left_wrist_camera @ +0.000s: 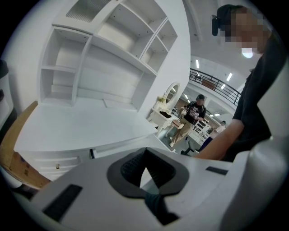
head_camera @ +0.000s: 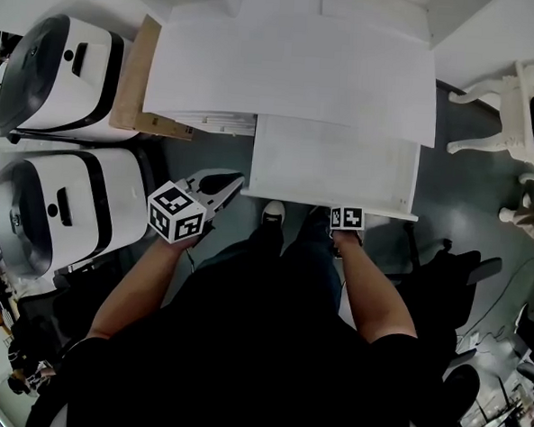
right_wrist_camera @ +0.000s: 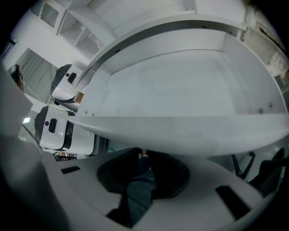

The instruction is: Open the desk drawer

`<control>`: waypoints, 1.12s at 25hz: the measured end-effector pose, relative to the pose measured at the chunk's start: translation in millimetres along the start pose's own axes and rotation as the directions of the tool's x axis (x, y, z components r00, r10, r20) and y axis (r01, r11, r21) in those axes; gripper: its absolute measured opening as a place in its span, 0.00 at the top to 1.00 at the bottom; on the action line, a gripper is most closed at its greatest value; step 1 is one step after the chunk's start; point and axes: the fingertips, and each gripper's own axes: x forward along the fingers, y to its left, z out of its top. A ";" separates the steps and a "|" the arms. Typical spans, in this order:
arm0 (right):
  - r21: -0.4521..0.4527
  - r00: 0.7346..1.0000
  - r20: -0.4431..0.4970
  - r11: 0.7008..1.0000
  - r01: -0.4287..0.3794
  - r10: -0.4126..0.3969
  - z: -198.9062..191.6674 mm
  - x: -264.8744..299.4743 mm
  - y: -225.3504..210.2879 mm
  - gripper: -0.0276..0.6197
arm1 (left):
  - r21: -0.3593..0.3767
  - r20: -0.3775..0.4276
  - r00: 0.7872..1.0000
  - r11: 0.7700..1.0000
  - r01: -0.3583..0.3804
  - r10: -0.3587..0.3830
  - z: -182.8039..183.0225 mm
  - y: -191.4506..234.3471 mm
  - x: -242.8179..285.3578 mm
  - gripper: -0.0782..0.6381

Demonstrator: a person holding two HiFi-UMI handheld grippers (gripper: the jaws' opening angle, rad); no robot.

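The left gripper, at 9 o'clock of the drawer, has its jaws together on nothing; it is best held aside. The drawer stands well out from under the desk top, at 12 o'clock of the person. The right gripper seems clamped on the small knob under the front panel. I would pull straight toward 6 o'clock, level, without twisting. Two white machines stand at 9 o'clock on the grey floor, and a white chair at 2 o'clock.
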 end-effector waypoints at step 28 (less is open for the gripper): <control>-0.050 0.923 0.383 0.999 -0.007 0.026 81.8 -191.4 28.8 0.88 | 0.109 0.084 0.990 0.989 0.103 -0.112 79.3 13.2 16.7 0.88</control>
